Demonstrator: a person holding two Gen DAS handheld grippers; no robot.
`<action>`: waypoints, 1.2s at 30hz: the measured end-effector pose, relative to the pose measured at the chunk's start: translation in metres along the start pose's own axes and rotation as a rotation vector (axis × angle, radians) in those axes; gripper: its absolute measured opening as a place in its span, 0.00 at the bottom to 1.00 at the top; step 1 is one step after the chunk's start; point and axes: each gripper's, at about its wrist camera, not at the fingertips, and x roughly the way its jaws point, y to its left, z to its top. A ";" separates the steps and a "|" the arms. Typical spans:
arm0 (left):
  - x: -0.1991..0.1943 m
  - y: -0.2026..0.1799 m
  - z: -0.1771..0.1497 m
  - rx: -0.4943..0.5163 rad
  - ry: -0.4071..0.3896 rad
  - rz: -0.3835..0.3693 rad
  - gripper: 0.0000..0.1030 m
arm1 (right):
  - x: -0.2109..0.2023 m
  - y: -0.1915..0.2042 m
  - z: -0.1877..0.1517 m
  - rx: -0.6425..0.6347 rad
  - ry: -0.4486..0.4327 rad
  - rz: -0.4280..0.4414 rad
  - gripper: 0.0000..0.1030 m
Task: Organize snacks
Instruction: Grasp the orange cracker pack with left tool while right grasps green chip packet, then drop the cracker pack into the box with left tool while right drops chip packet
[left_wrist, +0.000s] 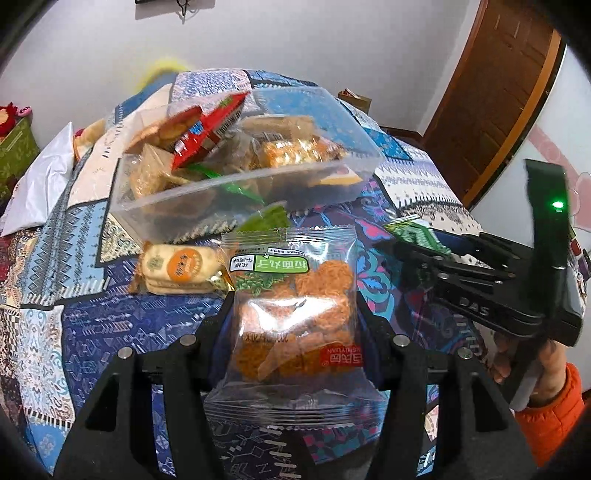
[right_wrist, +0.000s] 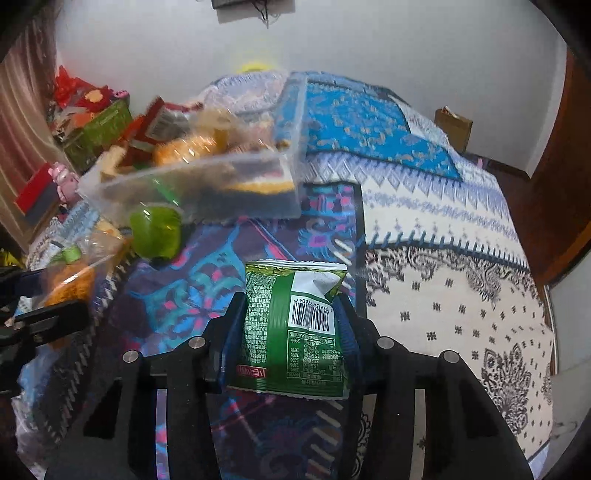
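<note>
Both tongs (left_wrist: 293, 317) (right_wrist: 291, 314) loaded, bin rim (left_wrist: 236, 182) ahead, bare cloth (right_wrist: 461, 280) rightward

The left gripper (left_wrist: 291, 314) has its jaws closed on a clear packet of orange noodle snacks (left_wrist: 291, 306), held above the patterned cloth (left_wrist: 92, 325). Ahead stands a clear plastic box (left_wrist: 243, 162) filled with snacks, a biscuit pack (left_wrist: 177, 267) lying just before it. At right, the right gripper (left_wrist: 413, 243) grips a green packet (left_wrist: 410, 230).

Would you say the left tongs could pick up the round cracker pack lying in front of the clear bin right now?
Probably not yet: the left tongs are shut on the orange noodle snack, though the cracker pack lies unobstructed nearby.
</note>
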 end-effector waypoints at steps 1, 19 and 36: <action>-0.003 0.002 0.003 -0.005 -0.008 0.002 0.56 | -0.004 0.002 0.003 -0.002 -0.008 0.007 0.42; -0.032 0.050 0.090 -0.072 -0.160 0.053 0.56 | -0.024 0.035 0.096 -0.057 -0.181 0.060 0.43; 0.037 0.105 0.156 -0.156 -0.121 0.055 0.56 | 0.067 0.065 0.157 -0.101 -0.090 0.096 0.43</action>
